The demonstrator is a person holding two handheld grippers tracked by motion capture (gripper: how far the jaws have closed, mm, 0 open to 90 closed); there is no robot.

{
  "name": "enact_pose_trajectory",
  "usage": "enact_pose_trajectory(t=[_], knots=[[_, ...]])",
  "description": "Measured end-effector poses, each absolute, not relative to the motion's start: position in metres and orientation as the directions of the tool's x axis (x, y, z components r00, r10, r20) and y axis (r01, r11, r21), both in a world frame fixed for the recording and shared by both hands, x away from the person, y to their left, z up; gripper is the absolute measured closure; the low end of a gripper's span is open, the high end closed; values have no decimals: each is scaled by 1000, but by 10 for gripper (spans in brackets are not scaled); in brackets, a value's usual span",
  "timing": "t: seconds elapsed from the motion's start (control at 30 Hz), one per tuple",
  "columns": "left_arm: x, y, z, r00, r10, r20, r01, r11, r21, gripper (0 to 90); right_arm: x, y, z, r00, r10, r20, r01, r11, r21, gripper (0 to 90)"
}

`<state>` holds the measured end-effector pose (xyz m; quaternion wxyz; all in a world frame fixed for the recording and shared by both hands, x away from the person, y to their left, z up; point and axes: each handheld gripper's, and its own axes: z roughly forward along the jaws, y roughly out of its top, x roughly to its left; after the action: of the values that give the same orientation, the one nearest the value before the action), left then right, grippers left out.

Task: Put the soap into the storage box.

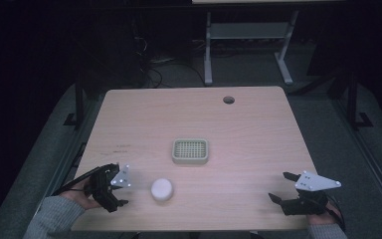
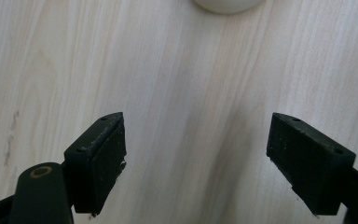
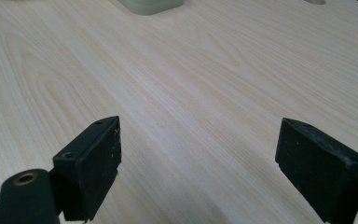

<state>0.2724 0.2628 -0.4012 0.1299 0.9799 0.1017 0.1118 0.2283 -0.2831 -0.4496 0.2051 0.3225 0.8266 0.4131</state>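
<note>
Your left gripper (image 1: 121, 191) sits low at the near left corner of the table (image 1: 258, 129), jaws spread wide with nothing between them, and it points toward the small white round object (image 1: 161, 189) lying just beside it to the right. In the left gripper view that white object (image 2: 227, 4) peeks in at the top edge, straight ahead of the open jaws but not yet between them, with bare wood in the gap. Your right gripper (image 1: 284, 186) rests near the right front corner, well apart from everything, its jaws likewise spread and empty; its own view looks along the tabletop toward the pale green basket (image 3: 151, 5) far ahead. That basket (image 1: 190, 151), a shallow square tray with a grid bottom, stands near the middle of the table, a little beyond the white piece and slightly to its right, and it looks empty from above. As I read it, the job is to pick up the white piece and set it in the basket, and you are at the very start: nothing is gripped, nothing is lifted, and the basket holds nothing. Left to do is everything that counts: ease the left jaws forward around the white piece, close on it, carry it across and release it inside the rim. The right hand seems idle for now
</note>
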Motion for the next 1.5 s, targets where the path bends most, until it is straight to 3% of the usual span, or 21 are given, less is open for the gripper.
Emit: enact_pose_trajectory(t=[0.87,1.5], knots=[[285,232,-377,972,167,165,112,-948,298,175,226,-284,-447,-711,700,-72,351,441,826,137],[296,202,-382,988,109,111,71,-951,302,177,225,-282,-448,-720,691,-70,351,449,822,137]])
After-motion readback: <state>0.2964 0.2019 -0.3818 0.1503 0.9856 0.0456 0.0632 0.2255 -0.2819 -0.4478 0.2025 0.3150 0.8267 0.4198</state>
